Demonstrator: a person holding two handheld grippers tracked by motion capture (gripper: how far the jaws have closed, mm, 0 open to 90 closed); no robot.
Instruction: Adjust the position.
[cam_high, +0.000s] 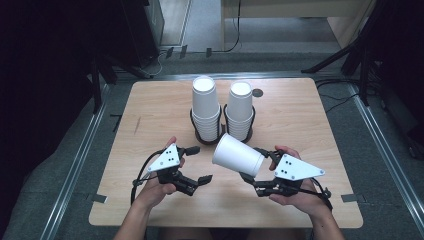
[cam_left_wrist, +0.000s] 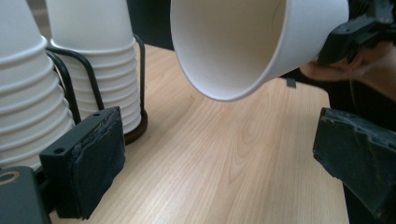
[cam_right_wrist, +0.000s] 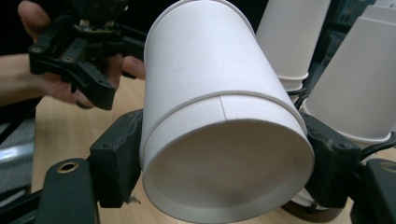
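My right gripper (cam_high: 253, 164) is shut on the base end of a white paper cup (cam_high: 237, 155). The cup lies on its side above the wooden table (cam_high: 300, 125), mouth toward the left gripper. In the right gripper view the cup (cam_right_wrist: 219, 116) sits between the two jaws, its recessed bottom facing the camera. My left gripper (cam_high: 199, 164) is open and empty, a little left of the cup's mouth. In the left gripper view the cup's open mouth (cam_left_wrist: 233, 42) hangs above and ahead of the wide-apart jaws. Behind stand two stacks of upside-down white cups (cam_high: 205, 107) (cam_high: 240, 110) in black wire holders.
The two cup stacks (cam_left_wrist: 28, 93) (cam_left_wrist: 93, 56) stand close to the left jaw in the left gripper view. A small dark round mark (cam_high: 257, 93) lies on the table behind the right stack. Bare wood stretches to either side. Dark stands and cables surround the table.
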